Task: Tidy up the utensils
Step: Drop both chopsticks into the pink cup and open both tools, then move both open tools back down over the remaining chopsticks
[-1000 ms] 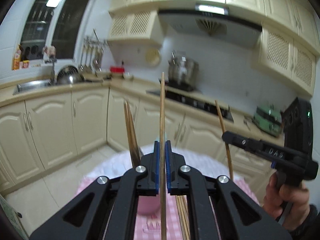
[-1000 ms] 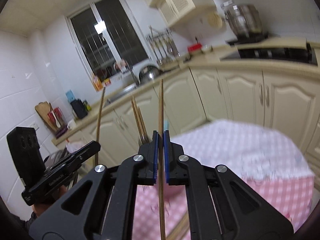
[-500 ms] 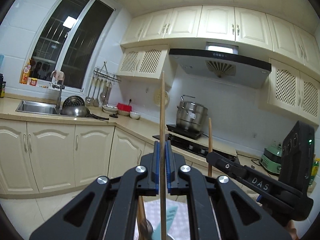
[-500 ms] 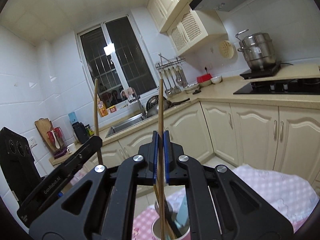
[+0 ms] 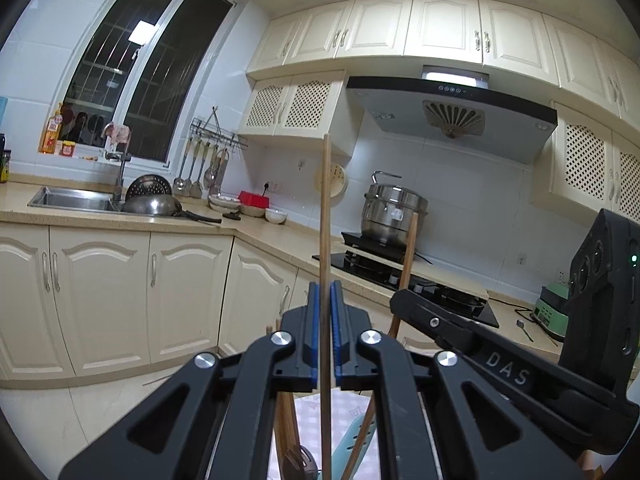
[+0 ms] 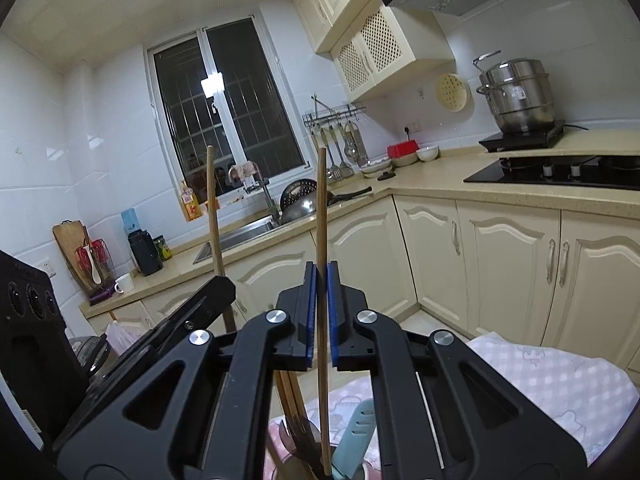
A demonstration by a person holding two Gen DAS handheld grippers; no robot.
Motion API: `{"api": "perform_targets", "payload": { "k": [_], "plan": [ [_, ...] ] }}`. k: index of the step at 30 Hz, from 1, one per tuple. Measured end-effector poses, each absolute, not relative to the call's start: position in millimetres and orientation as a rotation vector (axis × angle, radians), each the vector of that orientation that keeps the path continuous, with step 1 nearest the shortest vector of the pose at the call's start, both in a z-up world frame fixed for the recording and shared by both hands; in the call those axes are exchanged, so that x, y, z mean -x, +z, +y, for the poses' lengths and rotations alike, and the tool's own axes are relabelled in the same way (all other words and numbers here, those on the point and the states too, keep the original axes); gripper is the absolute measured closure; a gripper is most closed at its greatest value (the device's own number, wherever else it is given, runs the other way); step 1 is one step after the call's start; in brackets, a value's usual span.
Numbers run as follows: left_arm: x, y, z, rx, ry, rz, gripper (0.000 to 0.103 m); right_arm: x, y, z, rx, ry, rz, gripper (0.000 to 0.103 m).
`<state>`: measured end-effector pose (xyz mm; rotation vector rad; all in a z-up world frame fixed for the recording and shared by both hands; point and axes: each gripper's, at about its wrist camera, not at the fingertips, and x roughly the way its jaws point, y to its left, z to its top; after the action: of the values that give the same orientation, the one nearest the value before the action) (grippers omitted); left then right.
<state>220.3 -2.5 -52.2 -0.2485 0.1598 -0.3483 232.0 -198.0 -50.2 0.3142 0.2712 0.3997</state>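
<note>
My left gripper stands upright with a wooden chopstick between its blue pads; the jaws have parted slightly, with thin gaps beside the stick. My right gripper likewise has a chopstick between slightly parted pads. Each gripper shows in the other's view, the right one and the left one. Below, a utensil cup holds more chopsticks, a dark spoon and a teal spatula. Both held chopsticks reach down into it.
The cup stands on a table with a pink checked cloth. Cream cabinets, a sink with pans, a stove with a steel pot, and a green appliance line the counters.
Both grippers tilted up from the table to the kitchen walls. The jaws of both have parted a little around their chopsticks, which now stand in the cup.
</note>
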Motion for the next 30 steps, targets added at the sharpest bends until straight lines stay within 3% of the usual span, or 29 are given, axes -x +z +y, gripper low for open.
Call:
{"api": "perform_targets", "payload": {
  "k": [10, 12, 13, 14, 15, 17, 21, 30],
  "plan": [
    [-221.0, -80.3, -12.6, 0.228, -0.384, 0.245, 0.097, -230.8, -63.8, -196.9, -0.262, 0.421, 0.363, 0.094],
    [-216.3, -83.4, -12.5, 0.214, -0.396, 0.266, 0.089, -227.6, -66.0, -200.6, -0.261, 0.394, 0.378, 0.065],
    [-212.2, -83.8, -11.1, 0.203, -0.39, 0.267, 0.078, -225.0, -66.0, -206.4, -0.281, 0.384, 0.369, 0.029],
    [-209.3, -83.5, -8.0, 0.202, -0.391, 0.267, 0.049, -220.6, -66.1, -214.3, -0.308, 0.376, 0.356, 0.015],
    [-205.6, -83.0, -4.5, 0.207, -0.386, 0.261, 0.035, -218.7, -65.8, -217.9, -0.315, 0.368, 0.355, 0.015],
    [-196.8, -79.7, 1.2, 0.208, -0.382, 0.247, 0.032, -213.4, -64.0, -226.8, -0.326, 0.352, 0.354, 0.015],
    [-181.4, -70.5, 8.1, 0.195, -0.362, 0.23, 0.011, -204.3, -61.8, -241.1, -0.352, 0.328, 0.354, 0.009],
    [-157.7, -58.5, 9.1, 0.129, -0.313, 0.27, 0.007, -185.2, -56.7, -262.6, -0.369, 0.265, 0.385, 0.006]
  ]
}}
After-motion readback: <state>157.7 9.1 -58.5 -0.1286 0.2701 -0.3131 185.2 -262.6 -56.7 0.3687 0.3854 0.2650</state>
